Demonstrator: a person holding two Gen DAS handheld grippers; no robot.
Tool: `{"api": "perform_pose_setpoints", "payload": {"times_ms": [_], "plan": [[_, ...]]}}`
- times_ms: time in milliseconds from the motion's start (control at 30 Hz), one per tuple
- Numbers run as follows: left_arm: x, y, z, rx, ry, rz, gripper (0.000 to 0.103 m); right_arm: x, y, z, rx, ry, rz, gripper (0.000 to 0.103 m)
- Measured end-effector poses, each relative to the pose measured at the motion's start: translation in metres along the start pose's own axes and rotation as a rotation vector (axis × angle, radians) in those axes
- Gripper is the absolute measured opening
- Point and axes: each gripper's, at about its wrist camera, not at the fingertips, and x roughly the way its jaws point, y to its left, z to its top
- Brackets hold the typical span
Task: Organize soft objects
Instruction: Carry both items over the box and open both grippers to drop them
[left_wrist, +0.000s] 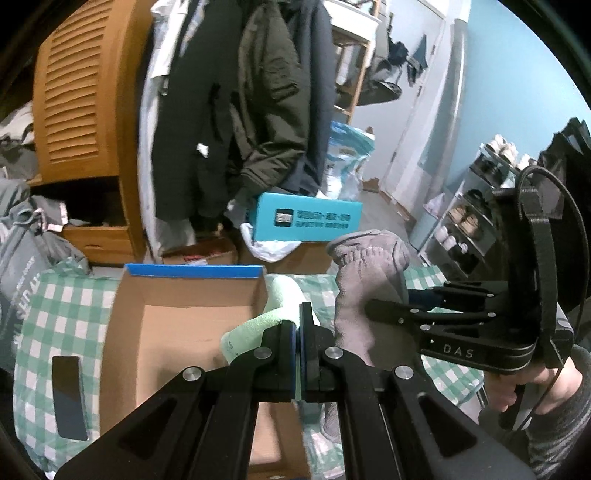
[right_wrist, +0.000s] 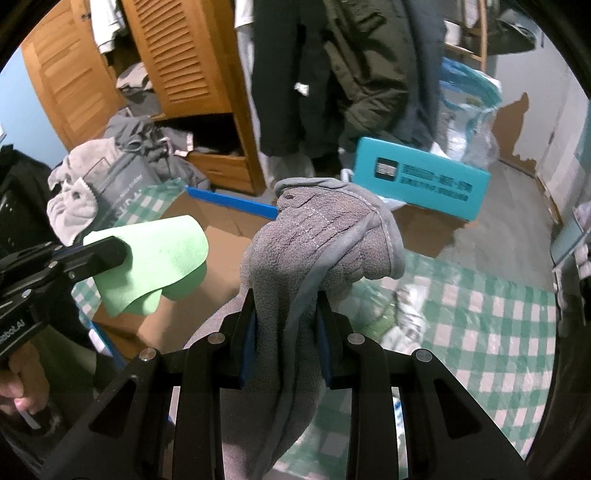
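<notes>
My left gripper (left_wrist: 297, 325) is shut on a light green cloth (left_wrist: 264, 317), which hangs over the right edge of an open cardboard box (left_wrist: 177, 332) with a blue rim. From the right wrist view the same green cloth (right_wrist: 159, 258) droops from the left gripper (right_wrist: 110, 254) above the box (right_wrist: 221, 240). My right gripper (right_wrist: 286, 317) is shut on a grey fleece glove (right_wrist: 317, 240), held up in the air. In the left wrist view that glove (left_wrist: 365, 273) and the right gripper (left_wrist: 373, 306) sit just right of the box.
A green-and-white checked cloth (right_wrist: 480, 325) covers the surface under the box. A dark phone (left_wrist: 68, 398) lies at its left. A teal carton (left_wrist: 310, 221) sits behind on brown boxes. Hung coats (left_wrist: 240, 110), a wooden louvred cabinet (left_wrist: 81, 110) and a shoe rack (left_wrist: 472, 221) surround.
</notes>
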Motion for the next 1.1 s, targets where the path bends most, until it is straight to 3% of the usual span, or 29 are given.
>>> {"api": "perform_pose_setpoints", "payload": {"times_ms": [367, 900, 1000, 1100], "plan": [[-0.006, 0.054, -0.012, -0.077, 0.004, 0.056, 0.001, 0.037, 0.053, 0.02, -0.063, 0.049, 0.041, 0.026], [0.019, 0.11, -0.037, -0.175, 0.11, 0.117, 0.002, 0.105, 0.099, 0.02, -0.13, 0.18, 0.075, 0.026], [0.023, 0.114, -0.04, -0.191, 0.138, 0.12, 0.002, 0.11, 0.104, 0.019, -0.143, 0.195, 0.08, 0.036], [0.026, 0.114, -0.041, -0.191, 0.162, 0.142, 0.016, 0.112, 0.105, 0.018, -0.148, 0.203, 0.082, 0.043]]}}
